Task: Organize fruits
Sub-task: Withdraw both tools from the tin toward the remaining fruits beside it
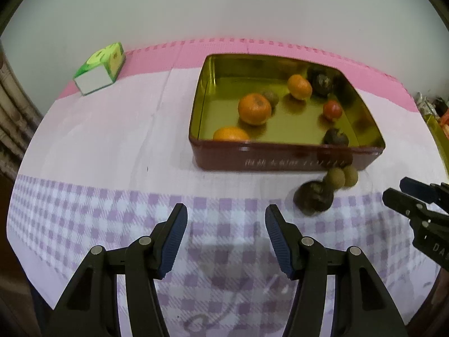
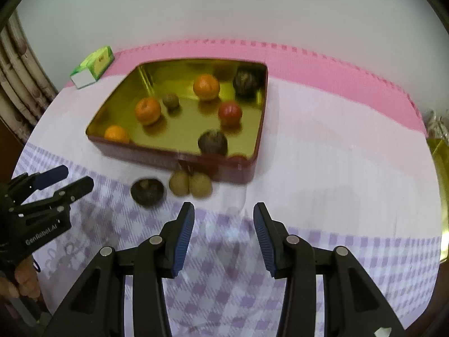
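Lettering on the red tin's front wall [image 1: 280,161] is smeared, unreadable. Orange [image 1: 230,134] in the near left corner is half hidden behind that wall. Small red fruit [image 2: 238,157] barely shows over the rim in right wrist view. Yellow container [image 2: 440,168] is cut off at the right edge; contents can't be told.

Wall [image 1: 224,8]: plain pale grey-white, behind the far edge of the table
Tablecloth [image 1: 98,140]: pink band far, pale band in the middle, lilac check near
Curtain [image 2: 19,64]: beige folds at far left
Green box [image 1: 102,67]: far left on the cloth
Light: soft, even, faint shadows
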Action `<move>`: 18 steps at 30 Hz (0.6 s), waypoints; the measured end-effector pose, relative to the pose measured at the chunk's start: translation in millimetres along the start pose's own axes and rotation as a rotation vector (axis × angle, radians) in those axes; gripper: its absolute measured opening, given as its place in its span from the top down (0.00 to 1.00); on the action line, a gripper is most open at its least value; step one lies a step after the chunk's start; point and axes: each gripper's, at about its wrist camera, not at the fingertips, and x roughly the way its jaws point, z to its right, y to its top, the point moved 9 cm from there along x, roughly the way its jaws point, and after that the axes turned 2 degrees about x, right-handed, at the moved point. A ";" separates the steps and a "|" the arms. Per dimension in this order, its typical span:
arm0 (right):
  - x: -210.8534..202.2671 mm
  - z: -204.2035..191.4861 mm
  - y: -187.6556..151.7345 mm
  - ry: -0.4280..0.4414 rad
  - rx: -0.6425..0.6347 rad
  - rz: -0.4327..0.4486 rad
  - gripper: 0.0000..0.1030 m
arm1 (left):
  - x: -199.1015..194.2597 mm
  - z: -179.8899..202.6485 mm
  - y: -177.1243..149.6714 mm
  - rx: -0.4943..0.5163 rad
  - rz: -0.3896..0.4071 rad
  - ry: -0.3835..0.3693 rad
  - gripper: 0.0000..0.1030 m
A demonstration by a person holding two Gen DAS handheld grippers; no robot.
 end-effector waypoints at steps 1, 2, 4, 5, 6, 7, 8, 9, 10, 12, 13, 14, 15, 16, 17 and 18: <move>2.2 -0.4 -3.4 0.000 -0.001 -0.006 0.60 | 1.5 0.2 -3.1 -0.002 -0.005 -0.001 0.43; 5.1 -1.0 -7.2 0.001 0.000 -0.014 0.60 | 2.9 0.4 -6.2 -0.005 -0.011 -0.002 0.43; 10.2 -2.4 -14.5 0.003 0.001 -0.026 0.60 | 4.8 0.5 -14.0 -0.007 -0.020 -0.003 0.43; 12.5 -4.0 -16.4 0.005 -0.001 -0.031 0.60 | 6.1 0.3 -16.4 -0.008 -0.024 -0.002 0.43; 15.0 -5.4 -18.4 0.006 -0.003 -0.035 0.60 | 7.5 -0.3 -19.0 -0.009 -0.027 -0.001 0.43; 17.8 -7.0 -19.8 0.005 -0.006 -0.039 0.60 | 8.7 -1.1 -20.5 -0.011 -0.031 0.001 0.43; 20.3 -8.3 -20.4 0.004 -0.010 -0.041 0.60 | 10.0 -2.3 -22.0 -0.014 -0.035 0.000 0.43; 22.9 -9.4 -21.2 0.003 -0.013 -0.044 0.60 | 10.9 -3.4 -23.6 -0.018 -0.036 -0.003 0.43; 25.7 -11.1 -20.2 0.000 -0.013 -0.046 0.60 | 11.1 -4.0 -24.0 -0.020 -0.036 -0.004 0.43; 30.1 -13.2 -19.6 -0.012 -0.016 -0.040 0.60 | 13.3 -5.4 -25.1 -0.018 -0.040 -0.003 0.43; 31.6 -14.1 -19.2 -0.013 -0.018 -0.042 0.60 | 14.2 -5.8 -25.8 -0.017 -0.041 -0.005 0.43; 33.7 -15.1 -19.5 -0.011 -0.018 -0.046 0.60 | 15.2 -6.4 -25.8 -0.018 -0.042 -0.007 0.43; 36.1 -16.9 -19.3 -0.009 -0.019 -0.050 0.60 | 16.6 -6.9 -25.7 -0.020 -0.043 -0.008 0.43; 38.0 -18.3 -18.9 -0.009 -0.021 -0.050 0.60 | 17.6 -7.2 -26.2 -0.021 -0.044 -0.008 0.43; 39.7 -20.0 -18.3 -0.011 -0.024 -0.050 0.60 | 19.2 -7.5 -25.6 -0.023 -0.046 -0.008 0.43; 41.9 -22.2 -17.8 -0.013 -0.027 -0.052 0.60 | 20.3 -8.4 -25.8 -0.024 -0.047 -0.008 0.43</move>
